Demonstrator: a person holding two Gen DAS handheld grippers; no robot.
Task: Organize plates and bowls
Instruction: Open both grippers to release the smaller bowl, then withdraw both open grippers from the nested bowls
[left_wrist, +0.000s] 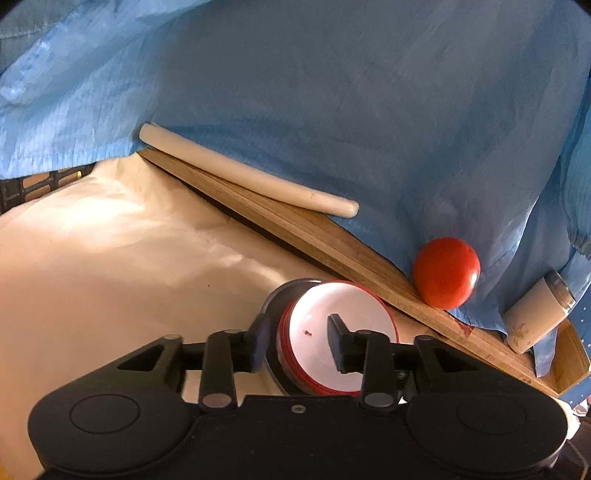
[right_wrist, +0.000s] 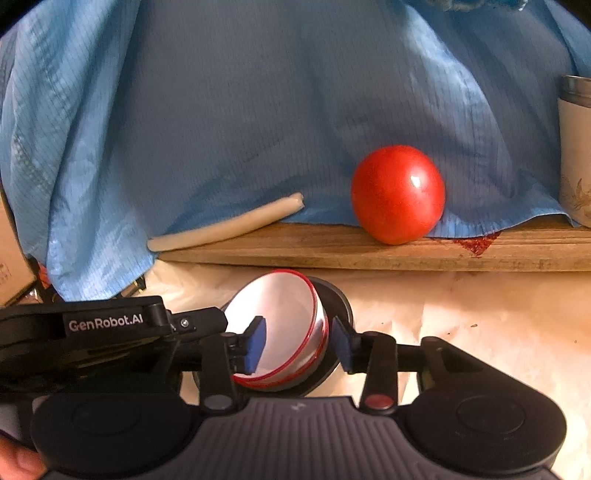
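Blue cloth (right_wrist: 258, 110) drapes the back of my worktop (left_wrist: 110, 240), which is covered in cream paper, with a wooden board (right_wrist: 369, 251) along its far edge carrying a white stick (left_wrist: 243, 177), a red tomato (right_wrist: 398, 194) and a cream tumbler (left_wrist: 535, 314). I find the red-rimmed white bowl (left_wrist: 340, 332) tilted over a dark plate (right_wrist: 340, 295) near the board. My left tongs (left_wrist: 299, 341) straddle its rim, one finger inside and one outside, spread rather than visibly clamped, and my right tongs (right_wrist: 301, 345) likewise bracket the rim, pads (right_wrist: 258, 343) close but grip unconfirmed.
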